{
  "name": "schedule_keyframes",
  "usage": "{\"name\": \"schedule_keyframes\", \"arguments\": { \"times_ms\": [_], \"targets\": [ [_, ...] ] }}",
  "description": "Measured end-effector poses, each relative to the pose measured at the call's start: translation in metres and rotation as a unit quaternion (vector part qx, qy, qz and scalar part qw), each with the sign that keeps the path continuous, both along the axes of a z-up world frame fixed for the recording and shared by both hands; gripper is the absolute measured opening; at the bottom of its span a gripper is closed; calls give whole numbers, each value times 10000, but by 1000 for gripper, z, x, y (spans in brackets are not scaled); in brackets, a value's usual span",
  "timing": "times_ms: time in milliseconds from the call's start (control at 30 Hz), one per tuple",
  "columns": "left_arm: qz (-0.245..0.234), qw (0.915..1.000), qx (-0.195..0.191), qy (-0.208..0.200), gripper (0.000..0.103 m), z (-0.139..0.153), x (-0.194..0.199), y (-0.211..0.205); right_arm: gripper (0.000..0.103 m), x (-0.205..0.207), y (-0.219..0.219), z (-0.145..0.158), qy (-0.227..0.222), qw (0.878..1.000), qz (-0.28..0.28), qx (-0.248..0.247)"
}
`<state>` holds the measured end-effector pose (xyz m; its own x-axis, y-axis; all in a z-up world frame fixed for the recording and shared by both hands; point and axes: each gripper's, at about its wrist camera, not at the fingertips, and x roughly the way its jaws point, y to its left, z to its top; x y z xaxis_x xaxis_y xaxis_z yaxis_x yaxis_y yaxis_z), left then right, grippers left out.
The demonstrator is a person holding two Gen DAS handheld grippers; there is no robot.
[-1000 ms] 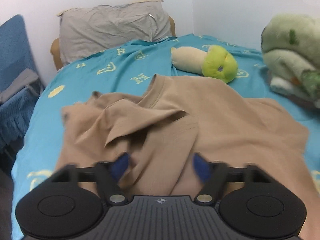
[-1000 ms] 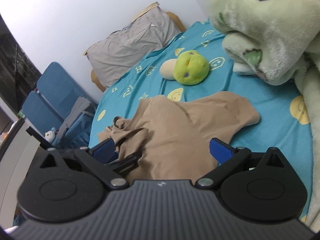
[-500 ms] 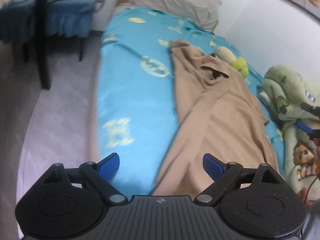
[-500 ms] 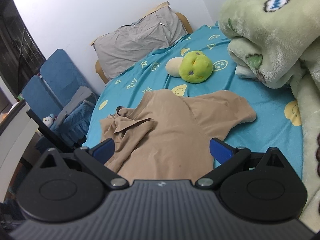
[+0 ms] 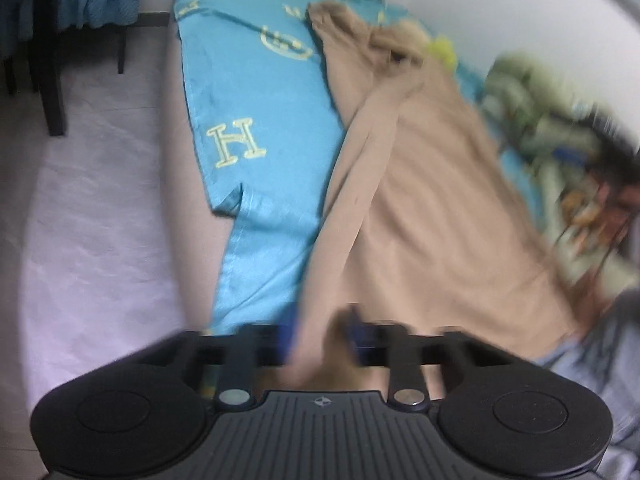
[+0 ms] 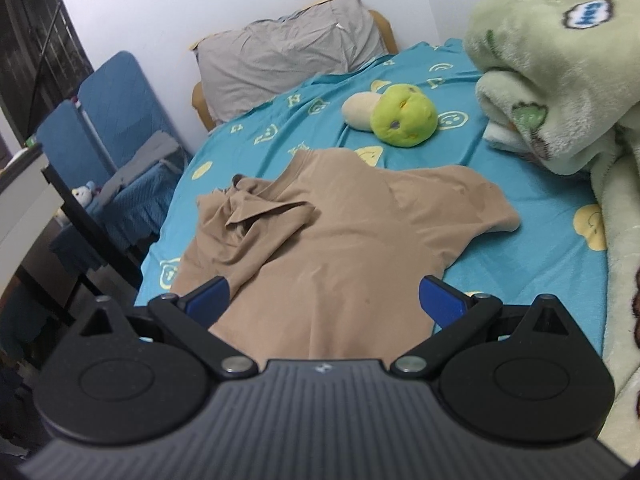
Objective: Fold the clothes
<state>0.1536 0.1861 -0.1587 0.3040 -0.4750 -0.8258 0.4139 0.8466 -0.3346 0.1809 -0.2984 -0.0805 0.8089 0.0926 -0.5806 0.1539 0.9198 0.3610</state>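
While the tan T-shirt (image 6: 340, 248) lies spread but rumpled on the blue-sheeted bed (image 6: 532, 248), its left sleeve bunched over the chest, the job looks to be at the straightening stage, before any fold. The left tool (image 5: 320, 336), blurred, appears clenched on the shirt's hem at the bed's near edge. The right tool (image 6: 324, 300) hovers spread wide above the hem, grasping nothing. Next, it likely must pinch the hem's other corner so both can pull the cloth flat.
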Motion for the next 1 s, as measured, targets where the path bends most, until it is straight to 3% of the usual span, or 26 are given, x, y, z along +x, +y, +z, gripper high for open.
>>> {"name": "schedule_keyframes", "arguments": {
  "times_ms": [233,367,467,567,667,767,833,1000],
  "targets": [
    [-1021,9903,806,-480,3,81,-28,-76,103,-1,-1,-2,29,9999,38,158],
    [-1212,9868,890,-600,3,115,-60,-134,103,-3,-6,-3,42,9996,2,293],
    [-1108,9864,1071,-565,3,106,-83,-176,103,-5,-11,-3,36,9991,-6,423],
    [-1006,9859,1306,-301,4,71,-95,-206,103,-7,-15,-3,-21,9983,45,583],
    [-1114,9779,1763,-133,9,47,-99,-225,103,-10,-18,-2,-84,9972,133,731],
    [-1069,9772,1832,-44,25,48,-98,-224,103,-13,-20,-1,-145,9962,201,839],
    [-887,9824,1643,-94,63,60,-96,-218,103,-14,-20,0,-221,9954,239,903],
    [-201,9874,1241,-963,83,106,-86,-221,103,-11,-18,1,-355,9921,328,1160]
  ]
}}
